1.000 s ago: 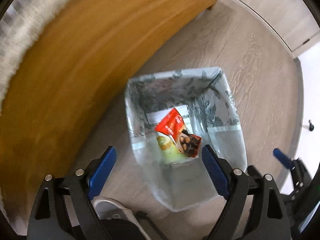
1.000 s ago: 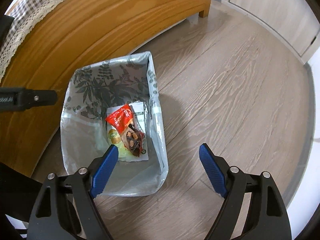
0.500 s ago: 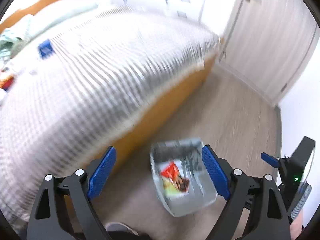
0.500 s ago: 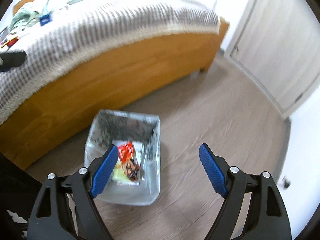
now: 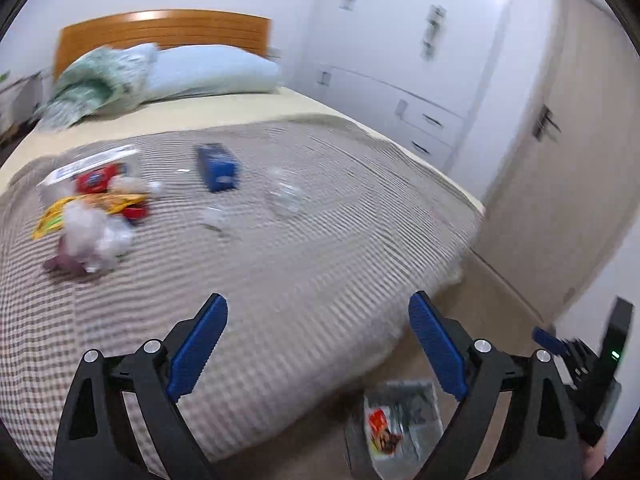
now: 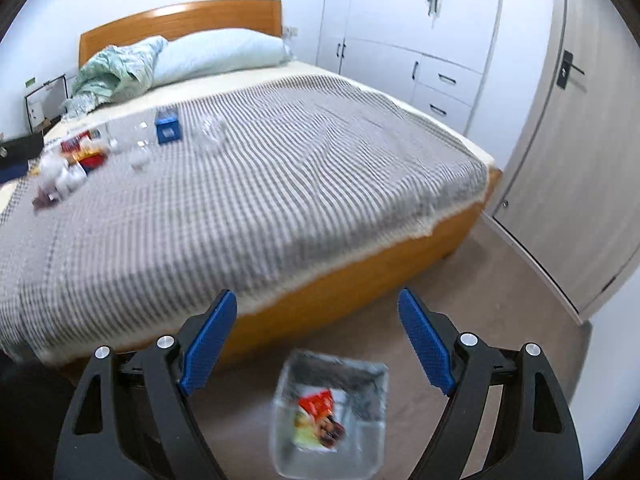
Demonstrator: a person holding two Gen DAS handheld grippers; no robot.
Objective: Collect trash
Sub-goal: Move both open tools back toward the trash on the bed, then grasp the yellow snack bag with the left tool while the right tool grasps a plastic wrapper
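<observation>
My left gripper (image 5: 318, 346) hung with its blue-padded fingers (image 5: 196, 352) spread wide apart and nothing between them, above the near part of the grey-and-cream checked woven bedspread (image 5: 280, 280). My right gripper (image 6: 316, 344) was the same, blue pads far apart and empty, above the wooden floor (image 6: 500, 312) beside the orange wooden bed frame (image 6: 360, 276).

The trash still to collect lay on the far left of the bedspread: a heap of crumpled white tissue, a yellow snack wrapper and red packets (image 5: 92, 216), a small blue carton box (image 5: 218, 168) near it, and a clear crushed plastic piece (image 5: 286, 196) just beside the box. From the right wrist the same heap (image 6: 70, 160) and blue carton (image 6: 168, 128) showed further off. The box carried a pale label, but blur kept me from reading any brand or writing on it or on the wrappers.

On the floor at the foot of the bed stood the clear plastic-lined trash bin with a leaf-print liner (image 6: 280, 432), holding a red-and-yellow snack packet (image 6: 318, 418); its print was also unreadable. Two pale pillows (image 6: 216, 56) rested against the orange wooden headboard (image 6: 180, 20).
</observation>
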